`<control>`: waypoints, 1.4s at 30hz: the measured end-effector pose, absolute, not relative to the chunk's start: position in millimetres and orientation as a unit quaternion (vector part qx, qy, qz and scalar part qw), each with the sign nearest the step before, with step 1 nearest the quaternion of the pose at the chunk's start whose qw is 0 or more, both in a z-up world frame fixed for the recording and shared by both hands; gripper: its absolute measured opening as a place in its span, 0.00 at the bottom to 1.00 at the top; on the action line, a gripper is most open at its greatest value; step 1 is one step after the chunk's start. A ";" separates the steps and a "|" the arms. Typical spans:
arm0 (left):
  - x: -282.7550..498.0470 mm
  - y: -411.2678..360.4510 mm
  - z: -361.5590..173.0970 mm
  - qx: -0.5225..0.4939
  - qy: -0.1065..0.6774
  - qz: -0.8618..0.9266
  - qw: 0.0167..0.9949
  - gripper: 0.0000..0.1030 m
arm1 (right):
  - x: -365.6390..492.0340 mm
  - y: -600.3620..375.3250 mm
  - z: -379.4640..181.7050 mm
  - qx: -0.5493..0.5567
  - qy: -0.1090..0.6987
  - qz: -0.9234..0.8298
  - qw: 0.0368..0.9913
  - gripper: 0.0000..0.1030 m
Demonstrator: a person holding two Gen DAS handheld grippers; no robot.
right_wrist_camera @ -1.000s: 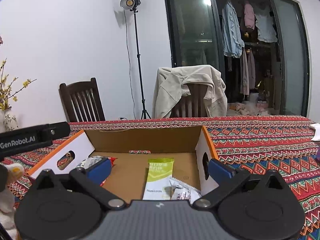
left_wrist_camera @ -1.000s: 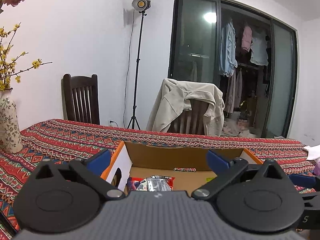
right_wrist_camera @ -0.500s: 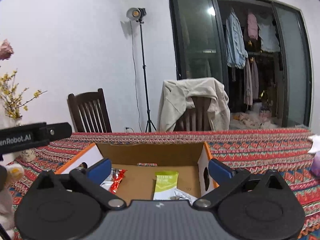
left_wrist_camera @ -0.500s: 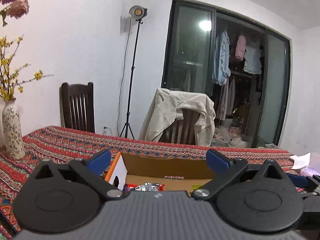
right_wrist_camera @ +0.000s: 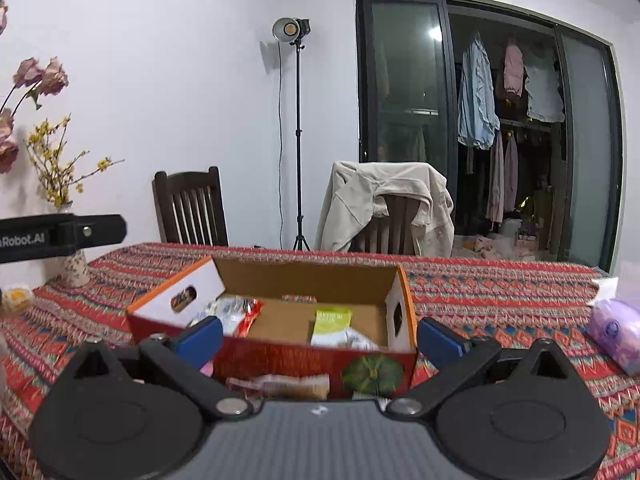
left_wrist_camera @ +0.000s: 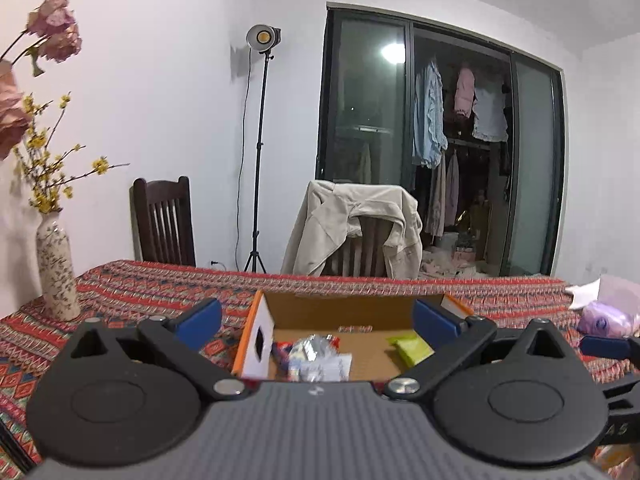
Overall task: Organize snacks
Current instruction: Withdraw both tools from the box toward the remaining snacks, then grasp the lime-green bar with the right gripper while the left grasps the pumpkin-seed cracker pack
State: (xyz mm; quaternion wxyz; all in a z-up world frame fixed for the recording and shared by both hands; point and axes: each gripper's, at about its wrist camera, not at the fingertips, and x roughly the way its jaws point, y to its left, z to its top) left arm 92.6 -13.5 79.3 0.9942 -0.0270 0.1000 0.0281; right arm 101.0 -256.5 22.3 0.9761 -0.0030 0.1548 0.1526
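So, both grippers spread wide, nothing held: left gripper (left_wrist_camera: 318, 322) and right gripper (right_wrist_camera: 319, 338) hover at the near side of the cardboard box (right_wrist_camera: 280, 356). A wrapped snack bar (right_wrist_camera: 288, 385) lies on the tablecloth (right_wrist_camera: 500, 304) just in front of the box. Inside: silver/red packets (right_wrist_camera: 236, 314) on the left, green packet (right_wrist_camera: 330, 320) twd the right. Purple pack (right_wrist_camera: 614, 334) off right, vase (left_wrist_camera: 56, 268) far left, chair w/ jacket (right_wrist_camera: 384, 204) beyond.
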 end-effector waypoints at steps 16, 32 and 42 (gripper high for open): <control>35.9 17.2 17.4 -0.025 0.156 0.042 0.987 1.00 | 54.1 -274.5 -38.3 -0.022 0.221 0.117 0.968 1.00; 31.3 23.3 9.6 -0.035 0.178 0.049 0.982 1.00 | 99.5 -286.1 -67.2 0.001 0.308 0.101 0.946 0.59; 38.2 23.5 3.8 -0.036 0.195 0.050 0.979 1.00 | 85.8 -293.2 -61.9 0.002 0.277 0.108 0.955 0.34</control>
